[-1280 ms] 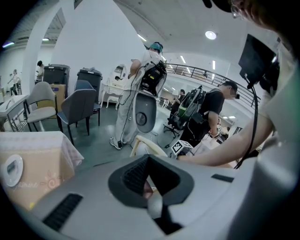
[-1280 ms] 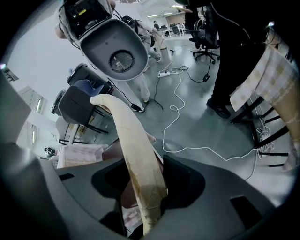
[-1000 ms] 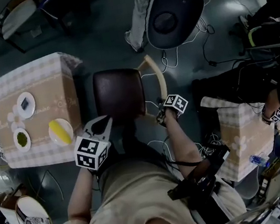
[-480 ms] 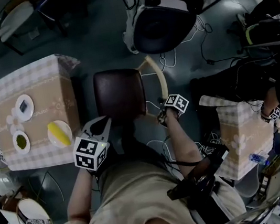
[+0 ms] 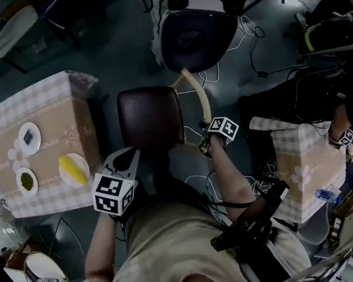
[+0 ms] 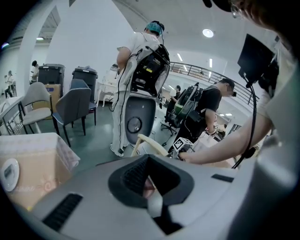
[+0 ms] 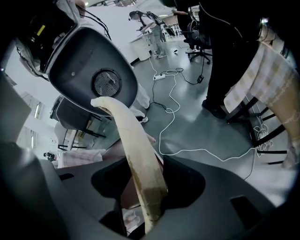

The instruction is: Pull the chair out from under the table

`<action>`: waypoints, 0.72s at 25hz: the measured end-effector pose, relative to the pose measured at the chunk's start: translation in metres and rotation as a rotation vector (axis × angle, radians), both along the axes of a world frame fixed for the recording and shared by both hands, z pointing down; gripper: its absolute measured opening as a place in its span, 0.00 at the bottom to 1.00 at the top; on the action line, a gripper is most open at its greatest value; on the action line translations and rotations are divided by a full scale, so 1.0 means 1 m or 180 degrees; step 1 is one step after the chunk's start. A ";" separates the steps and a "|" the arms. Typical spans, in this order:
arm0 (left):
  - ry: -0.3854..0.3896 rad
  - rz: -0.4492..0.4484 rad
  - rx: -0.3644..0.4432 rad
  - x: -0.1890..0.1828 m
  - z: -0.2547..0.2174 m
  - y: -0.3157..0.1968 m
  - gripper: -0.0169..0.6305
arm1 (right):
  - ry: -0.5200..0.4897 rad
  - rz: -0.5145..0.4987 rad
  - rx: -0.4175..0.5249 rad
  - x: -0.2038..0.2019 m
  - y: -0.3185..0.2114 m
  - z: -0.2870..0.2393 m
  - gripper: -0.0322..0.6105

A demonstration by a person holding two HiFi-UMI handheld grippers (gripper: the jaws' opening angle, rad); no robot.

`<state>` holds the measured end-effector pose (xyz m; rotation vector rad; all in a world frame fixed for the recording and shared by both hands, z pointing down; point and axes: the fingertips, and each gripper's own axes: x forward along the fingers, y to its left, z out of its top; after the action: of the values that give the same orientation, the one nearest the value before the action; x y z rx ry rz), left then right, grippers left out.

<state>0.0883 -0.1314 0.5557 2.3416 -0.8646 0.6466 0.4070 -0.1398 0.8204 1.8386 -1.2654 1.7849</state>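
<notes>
Looking steeply down on the chair (image 5: 150, 118): glossy dark-brown seat, square with softly rounded corners, smooth enough to be catching a dull sheen. Standing out in the open just beside the surface (image 5: 56, 100), with a narrow strip of matt grey floor (image 5: 121, 52) showing between the seat and the hanging cloth.

Curving along the seat's right side, the backrest (image 5: 202, 99): a pale cream band, bowed in one smooth arc. Seen from the right gripper view, looking scuffed and stained brownish toward its near end.

Clamping the right tongs (image 5: 204, 144) around that near end, the cream band running straight through the dark opening between the jaws, wedged between them.

Resting the left tongs (image 5: 127, 157) at the seat's near-left corner, white prongs spread in a V, released and pinching nothing that shows.

Draping the surface in a soft checked cloth, beige with a pale flowered band. Carrying three round white dishes in a loose cluster: a flat plate (image 5: 37, 144) with a small dark square, a little bowl (image 5: 21, 190) of something green, and a saucer (image 5: 84, 166) with a yellow wedge.

Trailing thin white cables (image 5: 248, 31) in loops across the floor beyond the backrest.
</notes>
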 end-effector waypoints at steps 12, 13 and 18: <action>-0.0017 0.0089 -0.0008 0.005 -0.002 0.005 0.03 | 0.0015 0.0045 -0.0039 0.004 0.008 -0.002 0.37; -0.0022 0.0077 -0.0001 0.004 -0.002 0.004 0.03 | 0.0024 0.0041 -0.0035 0.003 0.006 -0.002 0.37; -0.0031 0.0053 -0.0016 0.007 0.000 0.002 0.03 | 0.0042 0.0064 -0.0049 0.004 0.000 -0.006 0.38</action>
<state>0.0956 -0.1294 0.5553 2.3452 -0.8478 0.6670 0.4111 -0.1402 0.8149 1.8578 -1.2292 1.7850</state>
